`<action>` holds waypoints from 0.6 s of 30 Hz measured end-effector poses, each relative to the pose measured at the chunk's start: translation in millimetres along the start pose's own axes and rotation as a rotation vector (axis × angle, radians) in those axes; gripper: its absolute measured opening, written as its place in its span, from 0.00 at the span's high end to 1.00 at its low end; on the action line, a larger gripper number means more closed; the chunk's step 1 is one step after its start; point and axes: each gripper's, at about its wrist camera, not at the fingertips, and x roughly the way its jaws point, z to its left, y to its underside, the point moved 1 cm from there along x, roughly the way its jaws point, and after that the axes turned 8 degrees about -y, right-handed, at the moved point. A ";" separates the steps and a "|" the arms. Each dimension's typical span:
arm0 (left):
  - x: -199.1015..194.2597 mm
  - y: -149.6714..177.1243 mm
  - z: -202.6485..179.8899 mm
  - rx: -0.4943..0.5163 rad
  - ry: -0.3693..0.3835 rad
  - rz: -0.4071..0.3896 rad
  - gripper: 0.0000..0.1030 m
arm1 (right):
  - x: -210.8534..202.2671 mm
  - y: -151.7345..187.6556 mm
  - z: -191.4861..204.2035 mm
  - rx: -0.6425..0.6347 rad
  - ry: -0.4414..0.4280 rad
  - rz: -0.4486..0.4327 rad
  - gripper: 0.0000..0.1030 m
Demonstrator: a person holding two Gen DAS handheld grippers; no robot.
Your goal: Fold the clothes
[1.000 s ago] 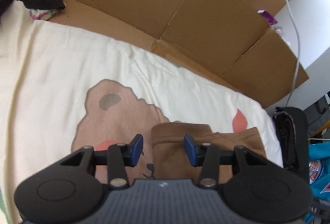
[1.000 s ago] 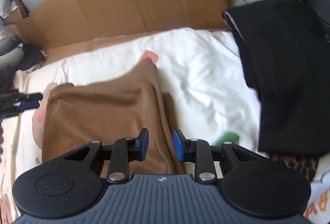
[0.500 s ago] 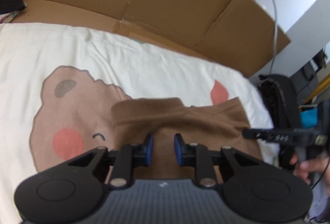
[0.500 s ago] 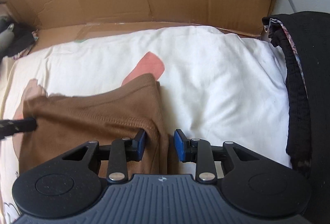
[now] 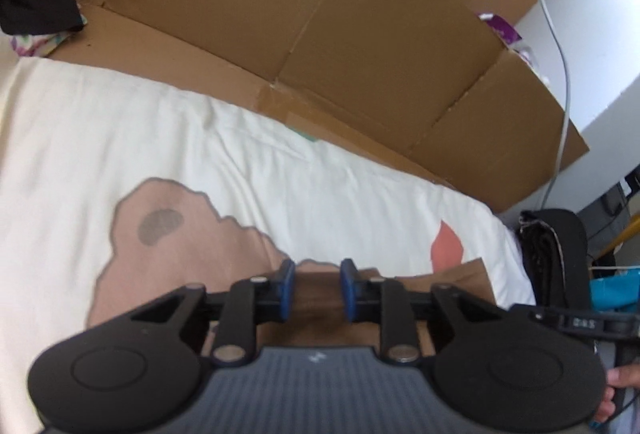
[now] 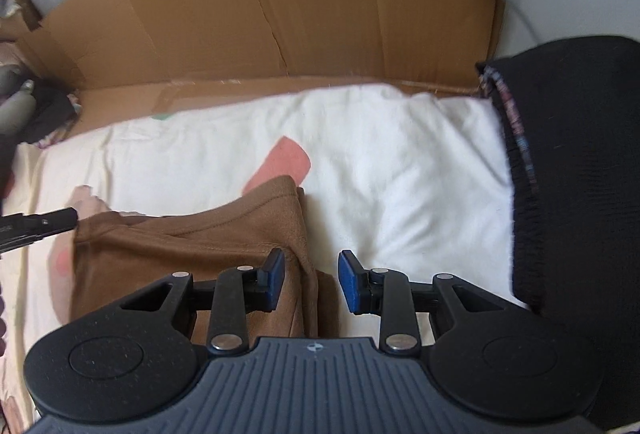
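Observation:
A folded brown garment (image 6: 192, 246) lies on the white bear-print bedspread (image 6: 400, 162). In the left wrist view the garment (image 5: 452, 276) shows just past my left gripper (image 5: 316, 290), which is open with its blue pads over the garment's far left edge, holding nothing. My right gripper (image 6: 311, 282) is open, its jaws straddling the garment's right folded edge without pinching it. The left gripper's fingertip (image 6: 48, 222) shows at the garment's left corner in the right wrist view.
Flattened cardboard (image 5: 320, 46) stands along the far side of the bed. A pile of black clothing (image 6: 580, 174) lies to the right, also seen in the left wrist view (image 5: 556, 254). A white cable (image 5: 560, 66) hangs at the right. Dark items (image 5: 36, 6) sit at the far left.
Both grippers have opened wider and let go of the brown garment, which now lies flat. The left gripper has pulled back toward the garment's near edge.

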 end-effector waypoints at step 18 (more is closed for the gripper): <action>-71.8 126.3 4.3 0.061 0.003 0.165 0.64 | -21.4 114.3 18.6 -0.231 -0.014 0.198 0.64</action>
